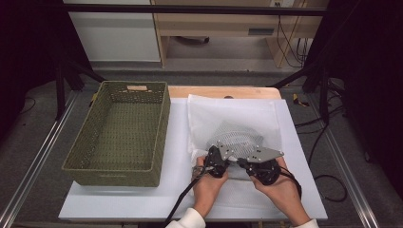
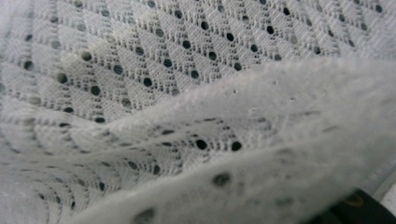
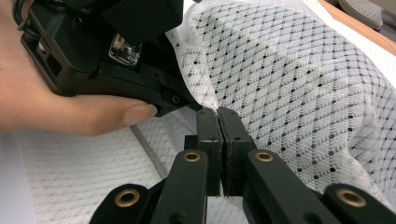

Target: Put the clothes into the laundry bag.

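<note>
- Together we hold one white mesh cloth [image 1: 237, 135] near the front of the table [image 1: 142, 199], bunched up just ahead of our two hands.
- Up close, the cloth [image 3: 299, 79] is a thin white knit with a diamond pattern and rows of small round holes that show dark; it folds softly and a lifted fold curls over itself in the left tool's view [image 2: 280, 107].
- It rests on a larger white sheet [image 1: 228, 107] of similar fine weave, spread flat over the right half of the table.
- Our right tool [image 3: 218, 116] has its two black jaws pressed together, with the edge of the cloth pinched at their tips.
- Our left tool [image 1: 214, 156] sits just beside the right one [image 1: 254, 159], its nose buried in the cloth; its jaws are hidden by fabric, yet we judge them closed, and a fold of the cloth lies right across its camera, so it seems clamped on the cloth too.
- Our left hand [image 3: 60, 107] grips the left tool's black body, thumb along its underside.
- Count: one mesh cloth, one white sheet, two tools, two hands, one basket.
- That one olive-green woven basket [image 1: 161, 118] stands on the left side of the table, well apart from the cloth.
</note>
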`<state>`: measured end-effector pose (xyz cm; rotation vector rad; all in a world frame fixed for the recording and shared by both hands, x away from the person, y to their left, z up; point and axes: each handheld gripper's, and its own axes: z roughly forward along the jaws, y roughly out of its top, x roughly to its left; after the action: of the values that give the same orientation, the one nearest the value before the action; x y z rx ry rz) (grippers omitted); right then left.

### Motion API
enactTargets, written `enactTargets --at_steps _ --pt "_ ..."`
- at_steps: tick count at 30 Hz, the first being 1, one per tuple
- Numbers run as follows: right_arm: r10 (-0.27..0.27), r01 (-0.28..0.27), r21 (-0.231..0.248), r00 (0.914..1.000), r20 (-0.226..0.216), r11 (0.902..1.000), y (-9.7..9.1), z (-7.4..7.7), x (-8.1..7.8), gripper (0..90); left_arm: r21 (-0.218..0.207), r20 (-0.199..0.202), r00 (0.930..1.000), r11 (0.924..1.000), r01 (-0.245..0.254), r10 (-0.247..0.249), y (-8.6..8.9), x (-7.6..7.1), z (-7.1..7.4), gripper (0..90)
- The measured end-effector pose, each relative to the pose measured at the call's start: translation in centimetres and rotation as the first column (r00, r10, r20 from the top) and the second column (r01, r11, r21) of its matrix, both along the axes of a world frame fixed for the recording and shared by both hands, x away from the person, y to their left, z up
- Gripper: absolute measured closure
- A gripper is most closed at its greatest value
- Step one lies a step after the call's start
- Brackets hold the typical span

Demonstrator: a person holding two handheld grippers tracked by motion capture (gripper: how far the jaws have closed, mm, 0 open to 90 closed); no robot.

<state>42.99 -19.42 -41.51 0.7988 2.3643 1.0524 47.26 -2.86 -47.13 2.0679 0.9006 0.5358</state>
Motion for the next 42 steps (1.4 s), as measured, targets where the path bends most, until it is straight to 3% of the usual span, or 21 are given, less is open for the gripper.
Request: enactTargets --at_steps 25,42 --pt "-0.037 0.038 0.051 0.9992 -0.015 0.998 -0.3 0.0 0.6 88.7 -0.021 0.006 0.999 0.9989 -0.043 0.043 -0.5 1.3 -0.3 90.0" --pt "-0.037 0.037 0.051 0.9992 -0.014 0.998 -0.1 0.0 0.7 88.8 -0.034 0.004 0.9981 0.9975 -0.062 0.062 -0.6 1.7 -0.4 90.0"
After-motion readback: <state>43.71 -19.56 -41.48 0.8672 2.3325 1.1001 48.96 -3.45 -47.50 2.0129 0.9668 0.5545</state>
